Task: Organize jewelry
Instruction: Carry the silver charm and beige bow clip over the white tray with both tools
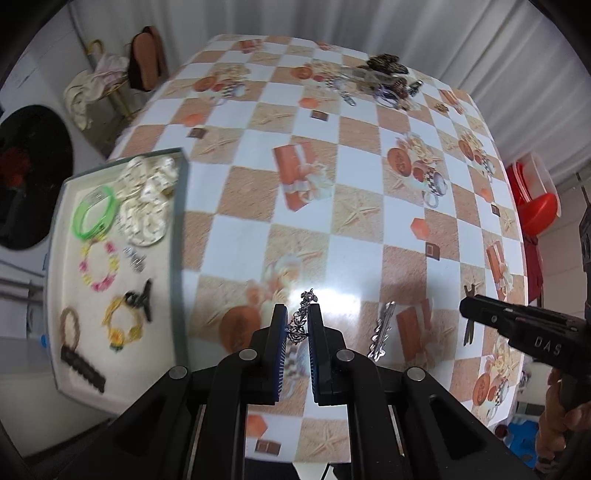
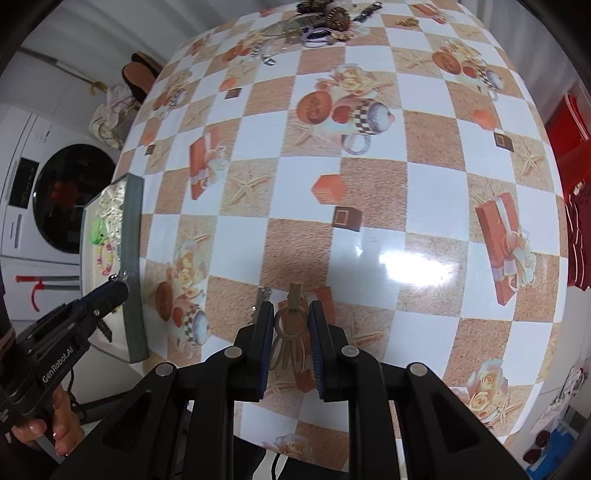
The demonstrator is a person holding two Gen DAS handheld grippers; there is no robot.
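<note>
My left gripper [image 1: 296, 310] is shut on a silver leaf-patterned chain piece [image 1: 300, 320], held above the checkered table [image 1: 369, 166]. A grey-rimmed tray [image 1: 181, 229] lies to its left with a green bangle [image 1: 96, 216], bead bracelets and black clips. My right gripper [image 2: 291, 306] is shut on a bronze hair clip [image 2: 291, 326], which pokes out past the blue pads. A silver hair clip [image 1: 382, 330] lies on the table between the two grippers, also seen as the silver clip [image 2: 260, 298] in the right wrist view. The right gripper [image 1: 466, 307] shows at the right edge.
A tangled pile of jewelry [image 1: 384, 81] sits at the table's far end, the same pile [image 2: 321, 18] at the top of the right wrist view. A washing machine [image 2: 70, 199] stands left of the table, red plastic items [image 1: 535, 199] right. A hand [image 2: 55, 424] holds the left gripper [image 2: 119, 287].
</note>
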